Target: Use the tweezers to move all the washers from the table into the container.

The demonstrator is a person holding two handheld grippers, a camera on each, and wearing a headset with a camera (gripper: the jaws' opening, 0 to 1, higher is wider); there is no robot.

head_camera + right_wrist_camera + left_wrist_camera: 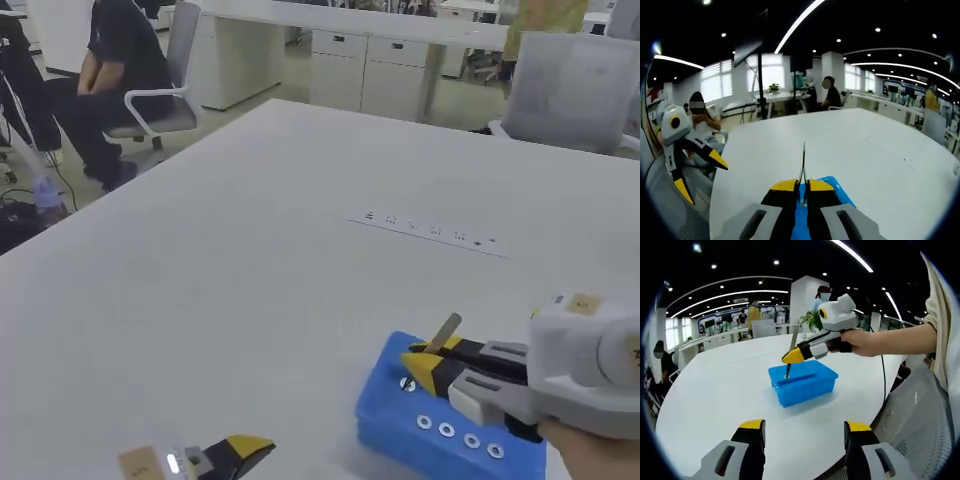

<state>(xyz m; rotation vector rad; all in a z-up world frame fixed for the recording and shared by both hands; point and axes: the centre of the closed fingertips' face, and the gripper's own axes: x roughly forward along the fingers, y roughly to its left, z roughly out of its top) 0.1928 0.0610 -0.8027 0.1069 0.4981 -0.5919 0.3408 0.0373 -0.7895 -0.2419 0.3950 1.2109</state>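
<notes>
A blue container (395, 425) sits near the table's front right, with several silver washers (446, 430) lying in it. My right gripper (415, 362) hovers over it, shut on thin metal tweezers (446, 328) that stand steeply. In the left gripper view the tweezers (792, 347) point down from the right gripper (790, 358) into the container (805, 385). The right gripper view has the tweezers (803, 157) sticking out between its closed jaws, the container (841, 192) beneath. My left gripper (245, 451) rests low at the front left, open with nothing in it (805, 427), and appears again (705, 182) at the left.
A flush socket strip (430, 232) lies in the white table (250, 260) beyond the container. A person sits on an office chair (165, 95) at the far left, and another grey chair (572, 90) stands at the far right. White cabinets line the back.
</notes>
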